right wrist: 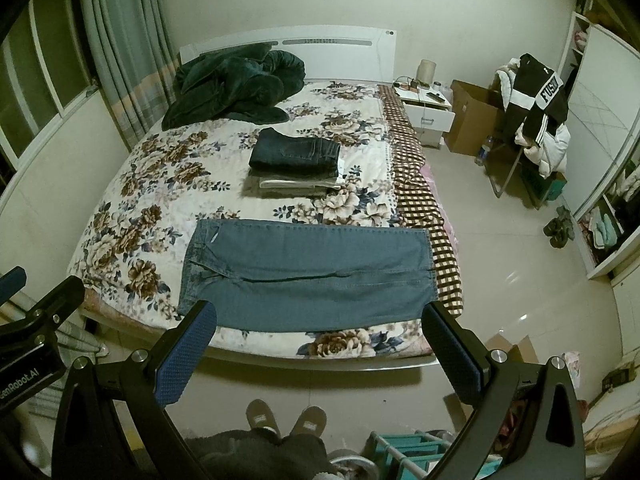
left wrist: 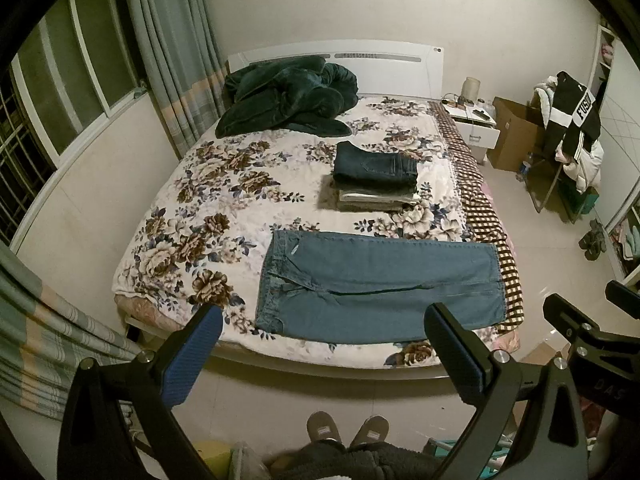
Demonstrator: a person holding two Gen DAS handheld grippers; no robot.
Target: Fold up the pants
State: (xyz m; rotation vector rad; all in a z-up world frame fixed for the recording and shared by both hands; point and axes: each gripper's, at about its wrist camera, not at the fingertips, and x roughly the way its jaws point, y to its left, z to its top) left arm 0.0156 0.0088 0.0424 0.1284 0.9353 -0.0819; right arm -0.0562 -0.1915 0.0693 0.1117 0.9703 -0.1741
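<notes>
- We are holding the left gripper [left wrist: 324,322] and the right gripper [right wrist: 320,320] wide apart and empty, back from the bed.
- The light blue jeans [left wrist: 380,280] are lying flat across the near end of the floral bedspread [left wrist: 192,216], waist at the left.
- We are risking dragging the bedspread, or pinching only the top layer, so the legs skew.
- A stack of folded pants [left wrist: 374,178] is sitting behind; a dark green blanket [left wrist: 288,96] is lying by the headboard.
</notes>
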